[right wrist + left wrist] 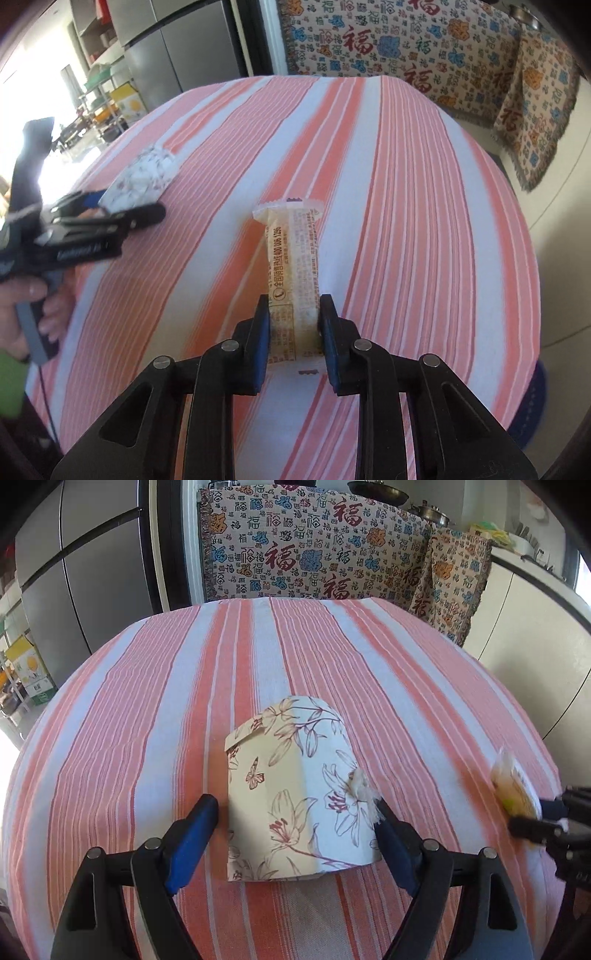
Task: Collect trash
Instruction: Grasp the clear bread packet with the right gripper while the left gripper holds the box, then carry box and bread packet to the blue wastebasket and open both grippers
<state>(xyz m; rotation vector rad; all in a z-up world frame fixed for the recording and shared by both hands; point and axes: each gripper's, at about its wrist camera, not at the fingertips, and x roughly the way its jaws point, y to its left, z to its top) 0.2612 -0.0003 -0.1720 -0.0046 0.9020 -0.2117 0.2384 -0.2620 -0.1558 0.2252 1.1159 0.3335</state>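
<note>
The snack wrapper [293, 280] looks light, thin and crinkly, likely slippery film that buckles under pressure; the right gripper [293, 332] has it pinched across its near end, pads on both long edges, the rest jutting forward above the striped tablecloth [424, 221]; a hold nearer the middle would probably sag less. The floral paper bag [291, 794], soft and easily creased, stands on the cloth between the spread jaws of the left gripper [295, 812], which grips nothing.
</note>
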